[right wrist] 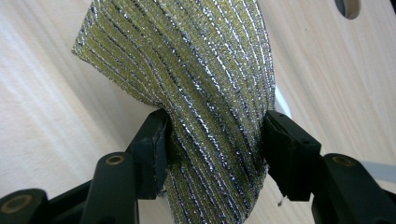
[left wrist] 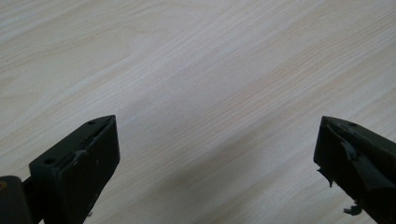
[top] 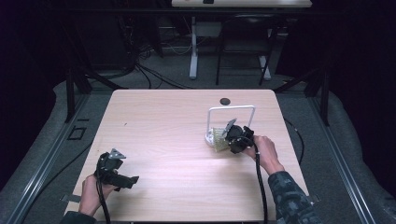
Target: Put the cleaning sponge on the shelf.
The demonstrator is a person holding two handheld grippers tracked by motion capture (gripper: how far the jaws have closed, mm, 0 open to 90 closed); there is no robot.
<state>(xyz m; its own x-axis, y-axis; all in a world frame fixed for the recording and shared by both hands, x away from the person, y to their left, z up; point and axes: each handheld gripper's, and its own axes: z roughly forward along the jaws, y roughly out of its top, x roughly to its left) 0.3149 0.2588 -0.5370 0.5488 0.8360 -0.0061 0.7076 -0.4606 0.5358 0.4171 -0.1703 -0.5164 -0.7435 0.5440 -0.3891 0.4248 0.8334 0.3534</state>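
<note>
Right hand [top: 266, 150] reaches in by the white wire rack [top: 232, 110], its right gripper [right wrist: 215, 140] pinching a yellow-green, silver-striped scrubbing cloth [right wrist: 201, 84], while the left gripper [left wrist: 215, 154] hovers wide open over the pale wooden table [left wrist: 196, 70].

The surface [left wrist: 196, 70] is pale wood-grain laminate, smooth, matt w/ soft sheen. The cloth [right wrist: 210, 70] is rough knitted fabric, yellow-green w/ glittery silver threads. The right hand-held gripper [right wrist: 215, 144] has matt black plastic jaws and brass-coloured rivets; the white frame [top: 231, 108] looks like thin coated metal.

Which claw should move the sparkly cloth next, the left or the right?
The right claw, probably. It is shut on the cloth beside the white rack. The left claw is open over bare table, far from the cloth.
</note>
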